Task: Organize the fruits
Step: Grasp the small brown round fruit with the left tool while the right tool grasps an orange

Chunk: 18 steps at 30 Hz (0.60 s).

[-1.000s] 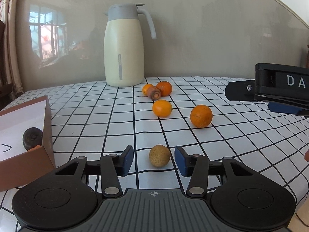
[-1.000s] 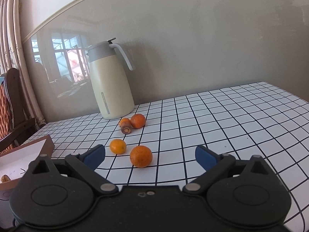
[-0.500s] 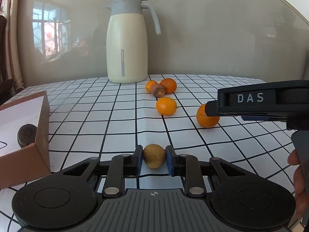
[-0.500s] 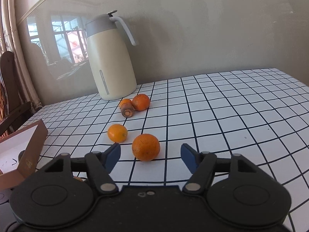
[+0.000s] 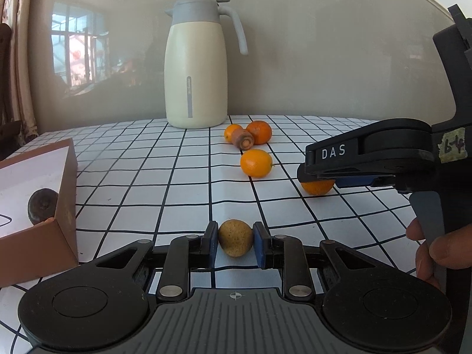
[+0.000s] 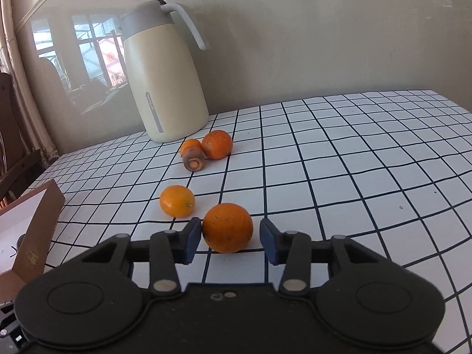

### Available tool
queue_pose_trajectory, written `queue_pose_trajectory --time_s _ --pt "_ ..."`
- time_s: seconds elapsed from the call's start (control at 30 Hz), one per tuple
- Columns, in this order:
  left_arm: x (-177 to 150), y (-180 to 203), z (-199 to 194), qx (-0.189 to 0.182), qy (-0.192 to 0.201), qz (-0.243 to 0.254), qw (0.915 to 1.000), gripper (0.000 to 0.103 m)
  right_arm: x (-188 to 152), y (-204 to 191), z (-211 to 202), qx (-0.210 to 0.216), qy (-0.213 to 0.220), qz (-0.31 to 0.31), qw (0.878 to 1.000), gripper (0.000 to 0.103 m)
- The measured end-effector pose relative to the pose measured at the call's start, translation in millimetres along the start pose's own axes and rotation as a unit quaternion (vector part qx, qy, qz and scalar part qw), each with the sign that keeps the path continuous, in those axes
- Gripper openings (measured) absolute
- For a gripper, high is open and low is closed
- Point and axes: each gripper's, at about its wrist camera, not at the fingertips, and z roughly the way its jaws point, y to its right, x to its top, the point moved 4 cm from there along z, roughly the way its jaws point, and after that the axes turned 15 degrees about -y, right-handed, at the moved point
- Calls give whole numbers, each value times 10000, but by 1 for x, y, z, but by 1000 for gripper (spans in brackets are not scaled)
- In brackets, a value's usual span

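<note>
Left gripper (image 5: 235, 244) pinching tan fruit (image 5: 235, 241). Right gripper (image 6: 231, 240) closing around orange (image 6: 227, 226), right pad clear. Risk: uneven contact, roll-away.

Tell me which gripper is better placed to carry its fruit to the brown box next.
Left. The left gripper already clamps the small tan fruit, and the brown box sits just beside it. The right gripper has been closing around the orange, but a gap shows at one pad.
</note>
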Motion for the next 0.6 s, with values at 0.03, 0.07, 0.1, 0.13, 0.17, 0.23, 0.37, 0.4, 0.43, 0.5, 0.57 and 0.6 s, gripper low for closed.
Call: queue_pose_trajectory --time_s 0.03,0.07,0.1,0.13,0.17,0.23,0.37,0.4,0.43,0.5,0.57,0.6 --pt "0 0 0 -3 2 0 10000 25 0 -1 2 2 -13 -5 10000 35" --pt "0 0 0 -5 5 5 10000 25 0 -1 3 12 -30 5 10000 35" --pt "0 0 0 -8 7 8 10000 25 2 -2 4 31 -52 28 10000 35" --pt "0 0 0 -8 9 9 10000 25 2 -1 6 41 -63 48 10000 35" --pt "0 0 0 -4 10 15 10000 25 3 -1 7 45 -63 59 10000 35" --pt "0 -1 0 -6 9 19 10000 25 5 -2 8 86 -77 80 9999 34" --pt "-1 -1 -1 -4 10 30 10000 25 7 -4 13 97 -123 68 9999 34" --pt "-1 -1 -1 -7 11 31 10000 25 7 -5 13 101 -129 62 9998 34" --pt "-1 0 -1 -4 10 29 10000 25 8 -6 13 88 -111 40 9999 30" --pt "-1 0 -1 -6 13 29 10000 25 8 -8 11 81 -79 -12 9999 30" --pt "-1 0 -1 2 11 34 10000 25 5 -10 10 56 -60 -80 9999 29" --pt "-1 0 -1 -1 9 26 10000 25 5 -11 9 30 -43 -135 9999 29"
